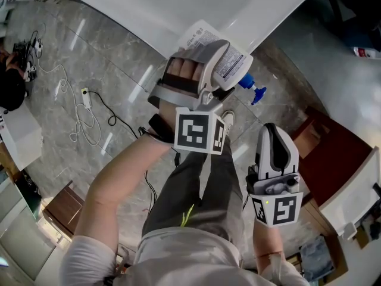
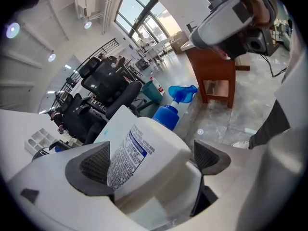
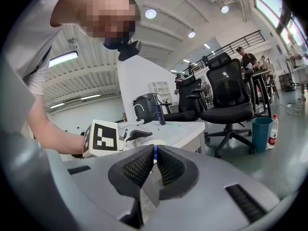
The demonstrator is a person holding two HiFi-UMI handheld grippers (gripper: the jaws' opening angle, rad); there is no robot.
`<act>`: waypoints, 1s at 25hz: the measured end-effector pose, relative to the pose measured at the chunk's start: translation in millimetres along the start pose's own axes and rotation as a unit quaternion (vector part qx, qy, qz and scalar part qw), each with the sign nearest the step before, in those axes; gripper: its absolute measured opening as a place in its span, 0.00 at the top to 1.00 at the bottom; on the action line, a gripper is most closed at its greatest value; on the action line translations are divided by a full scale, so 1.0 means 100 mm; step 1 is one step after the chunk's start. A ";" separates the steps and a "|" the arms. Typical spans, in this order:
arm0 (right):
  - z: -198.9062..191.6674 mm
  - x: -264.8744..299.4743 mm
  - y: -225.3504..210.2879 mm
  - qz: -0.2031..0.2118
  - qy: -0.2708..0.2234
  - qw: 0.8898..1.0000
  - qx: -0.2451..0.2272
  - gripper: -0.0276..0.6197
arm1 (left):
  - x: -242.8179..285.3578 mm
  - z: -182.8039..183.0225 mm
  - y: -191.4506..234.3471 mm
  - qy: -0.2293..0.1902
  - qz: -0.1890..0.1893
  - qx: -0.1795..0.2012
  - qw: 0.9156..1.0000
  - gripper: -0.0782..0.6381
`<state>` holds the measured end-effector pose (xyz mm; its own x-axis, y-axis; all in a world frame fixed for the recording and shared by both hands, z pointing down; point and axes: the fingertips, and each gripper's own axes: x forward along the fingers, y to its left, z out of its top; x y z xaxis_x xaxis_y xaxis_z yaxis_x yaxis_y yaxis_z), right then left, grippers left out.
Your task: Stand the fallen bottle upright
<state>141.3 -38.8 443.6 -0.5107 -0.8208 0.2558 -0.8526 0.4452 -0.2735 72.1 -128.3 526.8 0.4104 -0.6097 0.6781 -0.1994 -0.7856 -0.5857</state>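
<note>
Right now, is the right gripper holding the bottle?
No, the right gripper is shut on nothing; the bottle sits between the jaws of the left gripper.

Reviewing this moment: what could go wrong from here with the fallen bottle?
1. The spray bottle lies at the edge of the table, its blue trigger head apparently past it; a nudge from the open left claw could push it off.
2. The bottle nearly fills that claw's spread, so a grip may be shallow and slip while tilting.
3. The right claw is shut and apart, so it cannot steady the bottle yet.
</note>
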 end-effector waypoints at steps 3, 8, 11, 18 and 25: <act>0.01 0.01 0.02 0.000 0.000 1.000 0.000 0.89 | -0.03 0.01 0.02 -0.008 0.011 -0.001 1.000 0.13; 0.01 0.02 0.05 0.002 0.001 1.000 -0.002 0.89 | -0.04 0.01 0.05 -0.022 0.024 -0.008 0.999 0.14; 0.01 0.01 0.06 0.003 0.001 1.000 -0.002 0.89 | -0.05 0.02 0.06 -0.027 0.034 -0.008 0.999 0.15; -0.01 -0.03 0.08 0.002 0.001 1.000 0.000 0.89 | -0.09 0.05 0.08 -0.038 0.044 -0.006 0.998 0.23; -0.01 -0.05 0.07 -0.001 -0.001 1.000 0.000 0.89 | -0.15 0.11 0.06 -0.056 0.045 -0.004 0.997 0.30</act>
<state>137.6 -31.5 441.0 -0.5084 -0.8229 0.2539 -0.8538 0.4431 -0.2733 74.6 -122.8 507.9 0.4878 -0.6631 0.5678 -0.2470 -0.7286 -0.6388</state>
